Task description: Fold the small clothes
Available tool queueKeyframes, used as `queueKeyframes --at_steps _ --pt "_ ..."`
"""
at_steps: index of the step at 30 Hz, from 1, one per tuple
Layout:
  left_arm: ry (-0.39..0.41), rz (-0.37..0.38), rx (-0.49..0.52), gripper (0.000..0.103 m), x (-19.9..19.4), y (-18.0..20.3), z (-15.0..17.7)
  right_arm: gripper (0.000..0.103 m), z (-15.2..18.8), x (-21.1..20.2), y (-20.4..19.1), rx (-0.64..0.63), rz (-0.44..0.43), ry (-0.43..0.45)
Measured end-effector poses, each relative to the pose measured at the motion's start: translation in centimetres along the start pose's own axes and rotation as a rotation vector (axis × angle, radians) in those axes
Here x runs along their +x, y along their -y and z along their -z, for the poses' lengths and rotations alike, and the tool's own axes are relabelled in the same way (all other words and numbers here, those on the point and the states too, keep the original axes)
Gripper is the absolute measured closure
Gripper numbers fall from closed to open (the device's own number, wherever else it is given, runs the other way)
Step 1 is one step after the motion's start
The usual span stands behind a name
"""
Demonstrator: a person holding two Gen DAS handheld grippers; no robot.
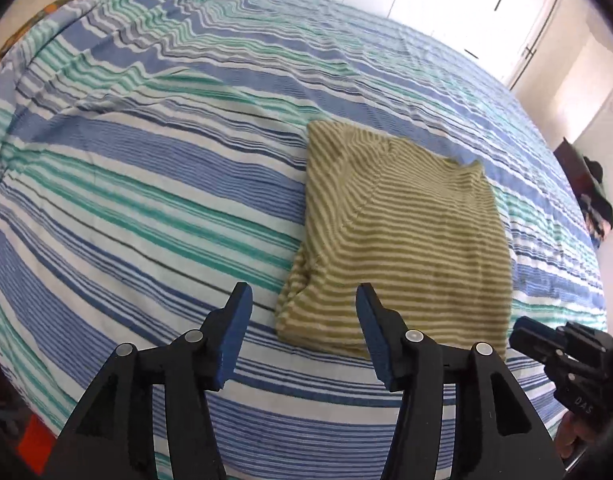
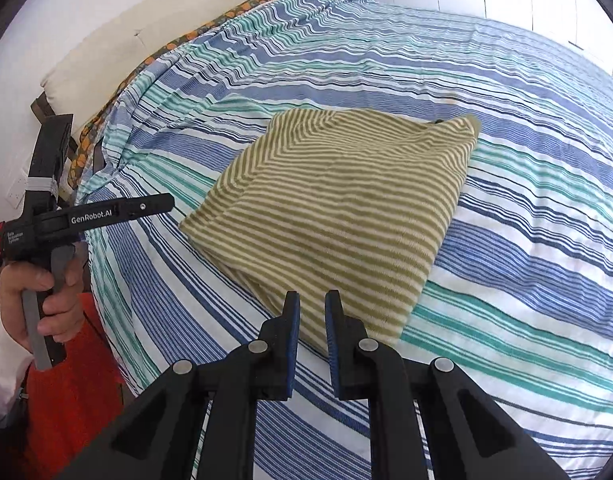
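Left jaws: left gripper (image 1: 302, 300) stands wide apart, blue pads (image 1: 238, 336) facing each other, nothing between them; it hangs above the bed, clear of the cloth.
Right jaws: right gripper (image 2: 311, 300) is drawn nearly together, a narrow gap left between the blue pads (image 2: 292, 344), and no cloth is caught in it.
Garment from the left wrist: olive-and-cream striped garment (image 1: 398, 240) lies folded into a rough rectangle just beyond the fingertips, toward 1 o'clock; its near left corner sits between the two fingers in the view.
Garment from the right wrist: same folded piece (image 2: 338, 208) lies at 12 o'clock, its near edge just past the fingertips; whether the tips touch it cannot be told.
Fold: layered edges show along the near left side; a seam runs diagonally across the top face.
Bed: striped bedsheet (image 1: 146, 184) in blue, teal and white carries the garment, lightly wrinkled.
Other tool seen by the left wrist: right gripper's black body (image 1: 562, 356) at 4 o'clock, near the garment's near right corner.
Other tool seen by the right wrist: left gripper's body marked GenRobot.AI (image 2: 94, 216) at 9 o'clock, held by a hand (image 2: 46, 304) off the bed's edge.
Background: pale headboard (image 2: 178, 36) at 11 o'clock; white wardrobe doors (image 1: 466, 4) at 1 o'clock in the left view.
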State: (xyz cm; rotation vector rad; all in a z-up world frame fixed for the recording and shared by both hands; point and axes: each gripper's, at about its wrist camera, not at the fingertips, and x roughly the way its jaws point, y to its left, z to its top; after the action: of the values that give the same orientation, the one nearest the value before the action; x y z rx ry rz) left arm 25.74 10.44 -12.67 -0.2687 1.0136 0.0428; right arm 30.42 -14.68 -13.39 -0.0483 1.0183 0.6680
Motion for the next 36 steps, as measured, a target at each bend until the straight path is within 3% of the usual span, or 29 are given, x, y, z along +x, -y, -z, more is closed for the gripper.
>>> queueKeyframes --at_steps 2,3,4,5,6,7,9,11,13,14,19,27,36 --pt "-0.049 -0.018 0.072 0.048 2.0 1.9 0.4 0.089 -0.6 1.4 0.0 0.009 -0.013 -0.008" --pt "-0.107 -0.063 0.108 0.051 3.5 2.3 0.7 0.089 -0.3 2.6 0.4 0.028 -0.024 -0.044" --pt "-0.169 -0.117 0.135 0.060 4.9 2.6 1.3 0.089 0.3 4.3 0.8 0.049 -0.022 -0.104" --pt "-0.193 -0.143 0.150 0.061 5.4 2.6 1.9 0.089 1.2 6.1 1.3 0.071 -0.014 -0.184" --pt "-0.176 -0.140 0.154 0.061 4.7 2.5 2.3 0.089 2.1 6.7 1.6 0.096 -0.018 -0.206" --pt "-0.149 -0.129 0.149 0.061 3.5 2.3 2.6 0.089 2.5 5.9 1.6 0.121 -0.028 -0.173" --pt "-0.111 -0.124 0.148 0.042 1.3 2.2 3.1 0.089 3.1 3.2 1.0 0.152 -0.036 -0.119" --pt "-0.060 -0.152 0.168 0.035 -0.4 2.7 3.6 0.083 3.6 0.5 0.2 0.142 -0.027 -0.051" --pt "-0.035 -0.179 0.196 0.035 -1.5 3.2 4.0 0.058 4.2 -1.3 -0.2 0.140 0.014 -0.007" --pt "-0.029 -0.189 0.205 0.035 -1.9 3.4 4.2 0.051 4.6 -2.1 -0.1 0.155 0.026 0.010" --pt "-0.004 -0.207 0.233 0.034 -3.2 4.3 4.5 0.048 6.4 -3.7 0.7 0.242 0.033 0.018" --pt "0.007 -0.213 0.248 0.031 -4.2 4.4 5.2 0.046 8.7 -4.7 0.4 0.273 0.041 0.015" --pt "-0.056 -0.119 0.198 0.024 -3.8 1.7 7.0 0.034 9.9 -6.0 0.7 0.314 0.038 0.040"
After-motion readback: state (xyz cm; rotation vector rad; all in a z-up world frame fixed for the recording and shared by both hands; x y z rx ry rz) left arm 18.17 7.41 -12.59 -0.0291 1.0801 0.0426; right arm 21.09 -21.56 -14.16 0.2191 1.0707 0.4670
